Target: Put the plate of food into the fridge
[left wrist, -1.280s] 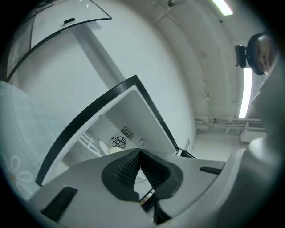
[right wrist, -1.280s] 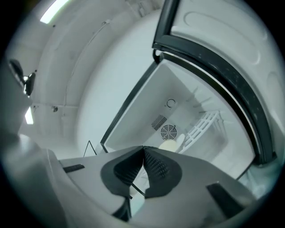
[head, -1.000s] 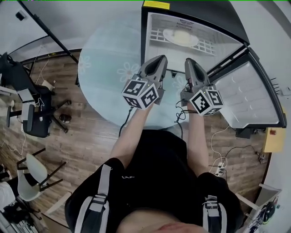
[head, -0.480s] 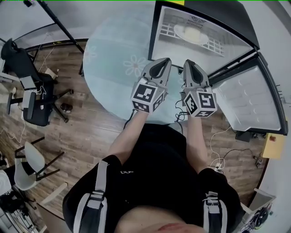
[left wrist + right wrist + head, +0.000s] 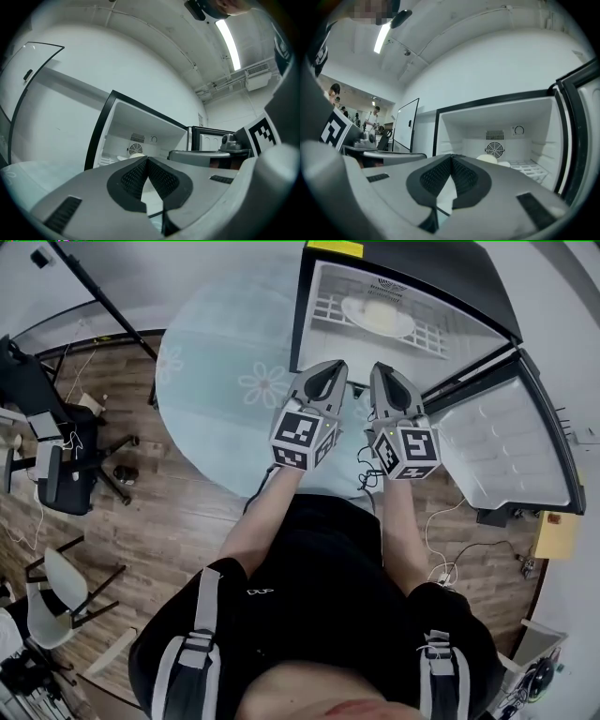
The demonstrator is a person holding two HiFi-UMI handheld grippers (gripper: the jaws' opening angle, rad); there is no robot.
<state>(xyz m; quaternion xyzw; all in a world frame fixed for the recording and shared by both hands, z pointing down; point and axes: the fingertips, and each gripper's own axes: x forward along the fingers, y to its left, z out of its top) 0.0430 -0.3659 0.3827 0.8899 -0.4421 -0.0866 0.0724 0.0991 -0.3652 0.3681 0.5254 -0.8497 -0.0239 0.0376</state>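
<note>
black compact fridge (image 5: pixel 450 277) with white interior: one.
hinged fridge door (image 5: pixel 506 442): one.
white wire shelf (image 5: pixel 427 336): one.
round white plate of pale food (image 5: pixel 378 315): one.
round fan grille (image 5: pixel 494 150) on rear wall: one.
round control dial (image 5: pixel 518 130): one.
grey handheld two-jaw grippers: two, left gripper (image 5: pixel 333 368) and right gripper (image 5: pixel 380 371).
black-and-white marker cubes: two, left marker cube (image 5: pixel 302 437) and right marker cube (image 5: pixel 405 451).
round pale-blue glass table (image 5: pixel 216 418): one.
white flower prints (image 5: pixel 262 385) on table: two in sight.
black office chair (image 5: pixel 66 479): one.
white shell chair (image 5: pixel 56 587): one.
yellow box (image 5: pixel 560 535) near door: one.
</note>
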